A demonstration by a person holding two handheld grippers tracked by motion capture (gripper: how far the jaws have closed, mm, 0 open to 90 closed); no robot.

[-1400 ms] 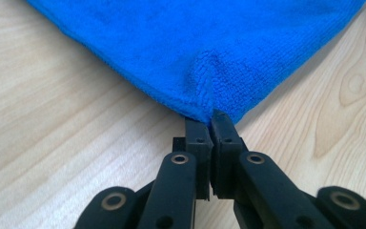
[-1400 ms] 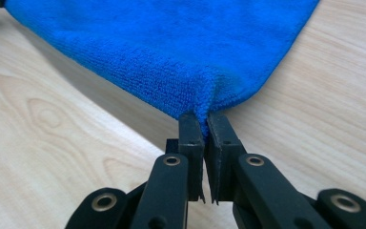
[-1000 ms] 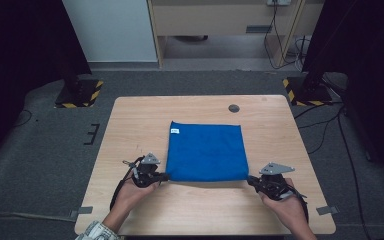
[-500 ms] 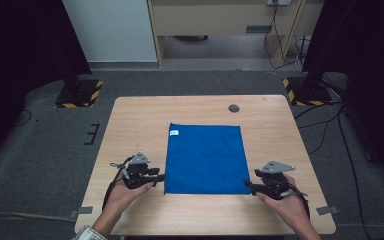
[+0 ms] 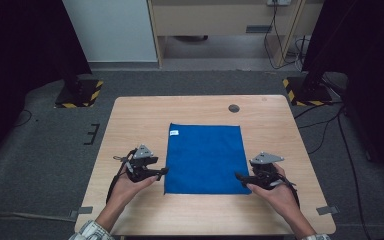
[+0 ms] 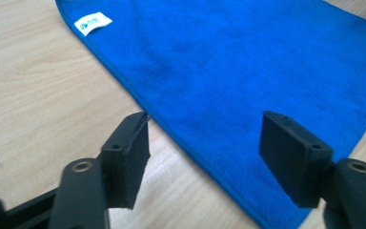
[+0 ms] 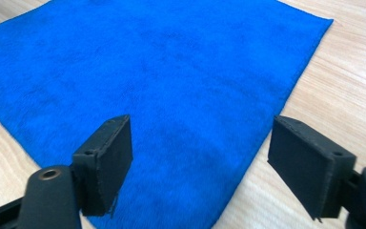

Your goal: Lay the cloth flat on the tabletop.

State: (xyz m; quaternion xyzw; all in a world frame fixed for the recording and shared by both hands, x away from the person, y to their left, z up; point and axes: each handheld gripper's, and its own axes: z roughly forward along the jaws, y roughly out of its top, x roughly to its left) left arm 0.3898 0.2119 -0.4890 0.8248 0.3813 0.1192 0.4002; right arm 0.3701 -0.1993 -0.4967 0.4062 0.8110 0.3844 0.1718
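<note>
A blue cloth point(image 5: 205, 157) lies flat on the wooden table point(image 5: 130, 120), with a small white label point(image 5: 174, 132) at its far left corner. My left gripper point(image 5: 164, 171) sits at the cloth's left edge near the front, open, its jaws straddling the hem point(image 6: 181, 138) with nothing pinched. My right gripper point(image 5: 239, 176) is open at the cloth's front right corner, jaws spread over the blue fabric point(image 7: 181, 95). The label point(image 6: 93, 23) lies far ahead of the left jaws.
A small dark round disc point(image 5: 234, 108) is set in the table near the far edge. Bare wood runs along the front and both sides of the cloth. Black stands with yellow-striped bases point(image 5: 77, 94) flank the table on the grey floor.
Both grippers have drawn back toward the table's front edge, and the cloth's near edge has come forward with them, so it now lies longer and flat. The jaws stand open.
</note>
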